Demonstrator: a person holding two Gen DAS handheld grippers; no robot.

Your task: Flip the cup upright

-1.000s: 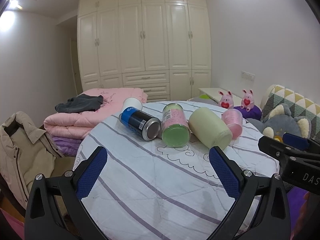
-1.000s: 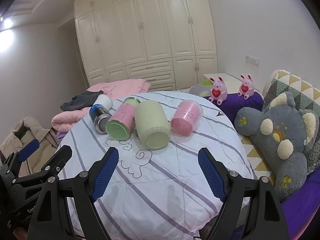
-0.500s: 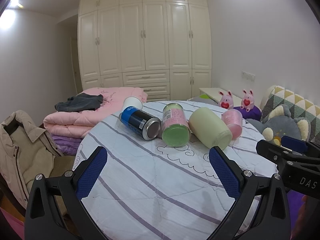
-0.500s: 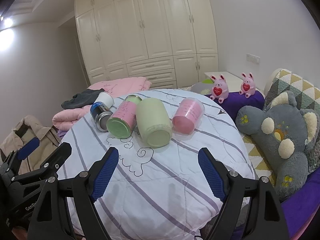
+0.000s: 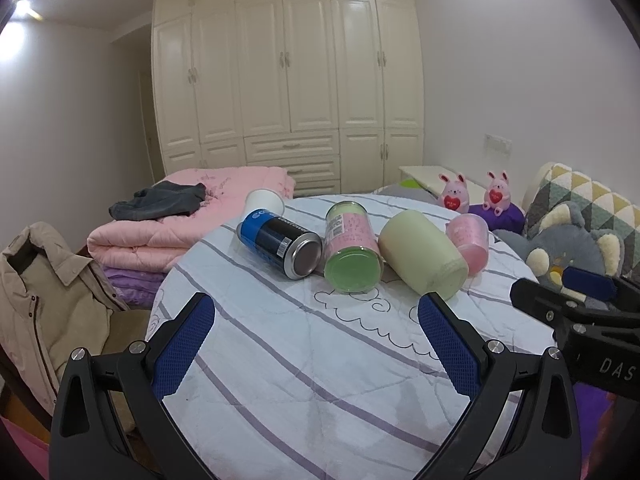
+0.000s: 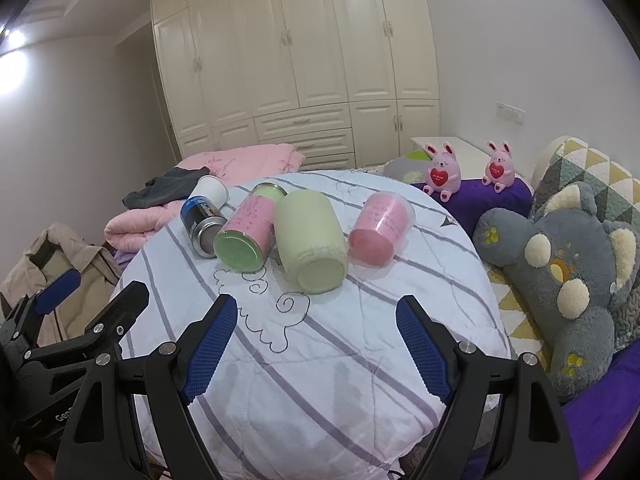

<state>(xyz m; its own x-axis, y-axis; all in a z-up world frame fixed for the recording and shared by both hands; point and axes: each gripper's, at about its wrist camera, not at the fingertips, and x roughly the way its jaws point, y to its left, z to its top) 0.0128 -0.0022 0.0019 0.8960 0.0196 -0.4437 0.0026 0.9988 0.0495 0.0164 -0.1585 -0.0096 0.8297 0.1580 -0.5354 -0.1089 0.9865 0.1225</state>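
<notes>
Several cups lie on their sides in a row on a round table (image 5: 320, 360) with a striped white cloth. From left: a white paper cup (image 5: 264, 201) (image 6: 210, 190), a blue-black can (image 5: 280, 242) (image 6: 200, 220), a pink-and-green cup (image 5: 352, 248) (image 6: 246, 236), a pale green cup (image 5: 420, 252) (image 6: 310, 240), a pink cup (image 5: 468, 240) (image 6: 380, 224). My left gripper (image 5: 316, 344) is open and empty, short of the row. My right gripper (image 6: 316, 348) is open and empty, facing the pale green cup; it also shows in the left wrist view (image 5: 576, 308).
A folded pink quilt (image 5: 180, 220) with dark clothes lies behind the table on the left. A beige coat (image 5: 40, 300) hangs on a chair at the left. A grey plush toy (image 6: 560, 260) and two pink bunny figures (image 6: 440, 172) sit on the right.
Both grippers have crept slightly forward toward the row of cups. The cups have not moved and both grippers stay open.
</notes>
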